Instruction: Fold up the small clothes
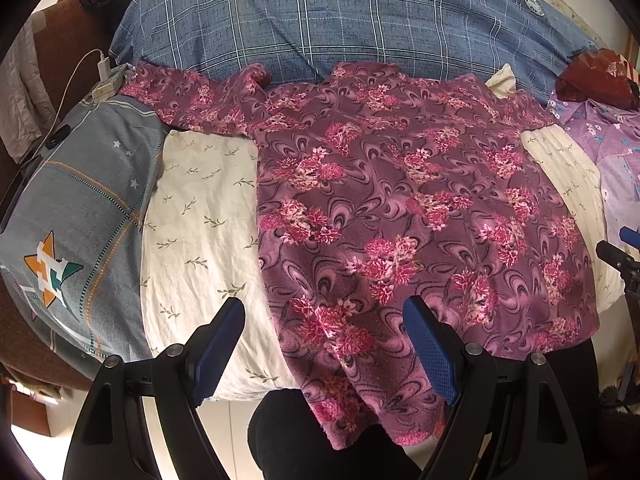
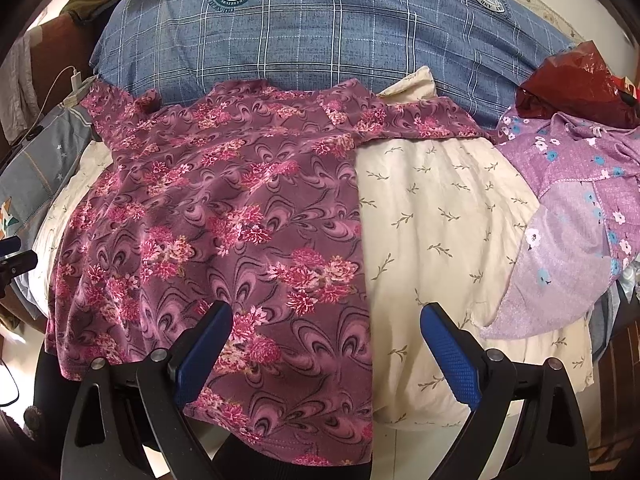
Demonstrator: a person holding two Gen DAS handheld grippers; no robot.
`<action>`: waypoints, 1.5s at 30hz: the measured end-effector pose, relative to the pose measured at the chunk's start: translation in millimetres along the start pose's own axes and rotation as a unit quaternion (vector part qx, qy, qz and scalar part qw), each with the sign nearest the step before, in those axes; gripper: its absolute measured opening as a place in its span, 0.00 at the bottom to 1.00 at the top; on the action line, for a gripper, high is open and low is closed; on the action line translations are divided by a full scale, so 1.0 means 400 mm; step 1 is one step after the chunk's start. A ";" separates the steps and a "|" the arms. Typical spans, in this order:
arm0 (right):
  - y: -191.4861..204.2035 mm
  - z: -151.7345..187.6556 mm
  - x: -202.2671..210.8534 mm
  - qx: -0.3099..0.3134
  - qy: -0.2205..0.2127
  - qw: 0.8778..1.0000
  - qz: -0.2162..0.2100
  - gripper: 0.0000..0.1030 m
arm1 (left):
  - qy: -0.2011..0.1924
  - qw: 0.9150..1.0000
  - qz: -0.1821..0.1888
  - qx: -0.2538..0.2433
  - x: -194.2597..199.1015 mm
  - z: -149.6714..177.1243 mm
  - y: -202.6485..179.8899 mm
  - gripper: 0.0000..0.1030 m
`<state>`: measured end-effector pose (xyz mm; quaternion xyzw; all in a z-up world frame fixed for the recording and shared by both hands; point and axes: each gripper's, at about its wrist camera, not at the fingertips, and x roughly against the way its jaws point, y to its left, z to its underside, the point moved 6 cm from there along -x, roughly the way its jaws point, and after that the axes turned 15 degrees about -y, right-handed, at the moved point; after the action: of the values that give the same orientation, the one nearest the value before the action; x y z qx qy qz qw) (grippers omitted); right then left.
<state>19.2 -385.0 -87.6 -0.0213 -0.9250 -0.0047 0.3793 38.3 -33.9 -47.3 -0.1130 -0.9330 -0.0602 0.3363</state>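
A maroon floral shirt (image 1: 400, 200) (image 2: 216, 216) lies spread flat on the cream sheet (image 1: 200, 220) (image 2: 440, 220), sleeves out to both sides, its hem hanging over the bed's near edge. My left gripper (image 1: 324, 312) hovers open above the shirt's lower left part, nothing between its blue pads. My right gripper (image 2: 326, 320) is open too, above the shirt's lower right edge where it meets the sheet. A lilac flowered garment (image 2: 572, 208) (image 1: 616, 152) lies crumpled at the right.
A blue plaid quilt (image 1: 340, 20) (image 2: 320, 40) is piled behind the shirt. A grey star-print pillow (image 1: 72, 220) sits at the left, with a charger and cable (image 1: 104, 76) beside it. A red plastic bag (image 2: 568, 84) rests at the far right. Dark-clothed legs (image 1: 320, 432) stand below the bed edge.
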 end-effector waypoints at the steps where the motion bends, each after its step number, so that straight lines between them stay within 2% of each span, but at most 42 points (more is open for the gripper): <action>1: 0.000 0.000 0.001 0.000 0.000 1.000 0.000 0.93 | 0.000 1.000 0.000 0.000 0.002 0.001 -0.001 0.79; 5: 0.000 0.000 0.004 0.002 -0.001 1.000 0.000 0.93 | 0.001 1.000 0.002 0.003 0.005 0.004 -0.001 0.79; 9: -0.012 -0.001 0.005 -0.010 -0.002 1.000 -0.004 0.93 | 0.009 0.999 0.001 0.036 0.003 -0.003 0.045 0.79; 16: -0.126 0.011 -0.007 -0.069 0.001 0.997 0.023 0.93 | 0.008 0.994 -0.079 0.077 -0.001 -0.030 0.196 0.79; 19: -0.153 0.016 -0.007 -0.085 0.001 0.996 0.029 0.93 | 0.011 0.992 -0.093 0.090 -0.005 -0.024 0.222 0.79; 24: -0.130 0.016 -0.021 -0.074 0.007 0.997 0.023 0.93 | 0.046 0.991 -0.061 0.107 -0.054 0.016 0.192 0.79; 29: -0.106 0.025 -0.041 -0.063 0.018 0.998 0.014 0.93 | 0.077 0.991 -0.037 0.099 -0.118 0.047 0.168 0.79; 36: -0.116 0.080 -0.066 -0.062 0.049 0.997 0.005 0.93 | 0.129 0.985 0.000 0.116 -0.153 0.125 0.171 0.79; 45: -0.065 0.144 -0.114 -0.078 0.083 0.992 -0.054 0.93 | 0.189 0.974 0.048 0.117 -0.200 0.201 0.125 0.79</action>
<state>9.9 -411.3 -160.4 0.0000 -0.8868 -0.0990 0.4514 61.3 16.1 -158.3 -0.1045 -0.8466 0.0450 0.5199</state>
